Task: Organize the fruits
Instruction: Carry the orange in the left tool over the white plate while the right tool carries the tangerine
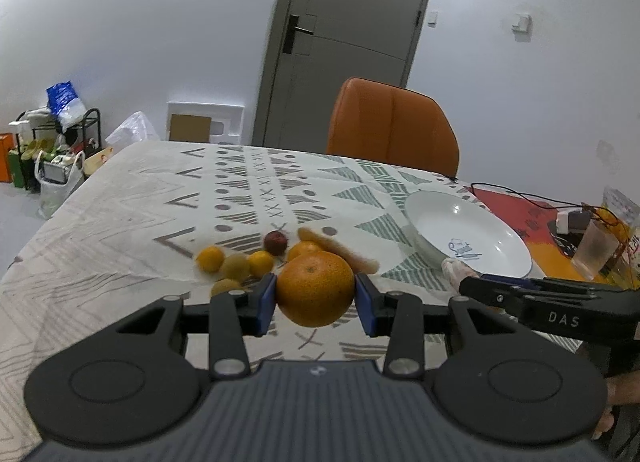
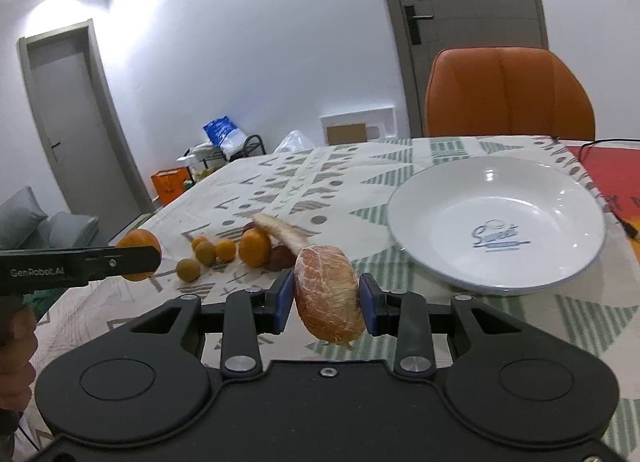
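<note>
Clamping a big orange, left gripper; right gripper clamped on a net-wrapped fruit (blurry), white plate near on bench

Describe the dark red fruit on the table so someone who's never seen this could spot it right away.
Start at the patterned tablecloth, left of the white plate. A cluster of small fruits lies there, and the dark red fruit sits at its far edge. It is the only reddish, dark-skinned one; its neighbours are orange, yellow or dull green.
</note>
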Available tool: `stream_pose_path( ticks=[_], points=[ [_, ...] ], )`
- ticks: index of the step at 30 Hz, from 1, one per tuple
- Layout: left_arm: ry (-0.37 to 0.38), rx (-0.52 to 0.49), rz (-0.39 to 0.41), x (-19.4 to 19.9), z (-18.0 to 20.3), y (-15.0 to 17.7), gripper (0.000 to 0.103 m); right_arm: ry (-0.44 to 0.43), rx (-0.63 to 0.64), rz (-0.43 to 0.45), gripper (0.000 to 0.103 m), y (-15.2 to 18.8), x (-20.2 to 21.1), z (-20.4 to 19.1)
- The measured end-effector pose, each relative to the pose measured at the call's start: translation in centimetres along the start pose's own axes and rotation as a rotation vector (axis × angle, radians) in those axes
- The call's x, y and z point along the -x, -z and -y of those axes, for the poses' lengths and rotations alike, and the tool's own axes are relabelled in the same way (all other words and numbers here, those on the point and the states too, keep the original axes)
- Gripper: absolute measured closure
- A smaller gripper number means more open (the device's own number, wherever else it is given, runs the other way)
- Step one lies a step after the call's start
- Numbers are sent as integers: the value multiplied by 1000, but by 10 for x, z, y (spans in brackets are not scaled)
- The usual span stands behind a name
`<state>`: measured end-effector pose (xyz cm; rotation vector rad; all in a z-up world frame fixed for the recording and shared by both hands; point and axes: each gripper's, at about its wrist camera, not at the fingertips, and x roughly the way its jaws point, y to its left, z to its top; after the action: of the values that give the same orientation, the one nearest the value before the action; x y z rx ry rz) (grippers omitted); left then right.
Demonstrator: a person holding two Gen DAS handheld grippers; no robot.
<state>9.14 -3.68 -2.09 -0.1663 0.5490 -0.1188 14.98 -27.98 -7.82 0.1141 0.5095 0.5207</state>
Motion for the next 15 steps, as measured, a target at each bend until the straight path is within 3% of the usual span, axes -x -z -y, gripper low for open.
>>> stream_pose_path(
  ticks=[15],
  points=[
    [32,-69,-9,-29,44,-13,62,78,-61,65,70,-5,14,43]
  ],
)
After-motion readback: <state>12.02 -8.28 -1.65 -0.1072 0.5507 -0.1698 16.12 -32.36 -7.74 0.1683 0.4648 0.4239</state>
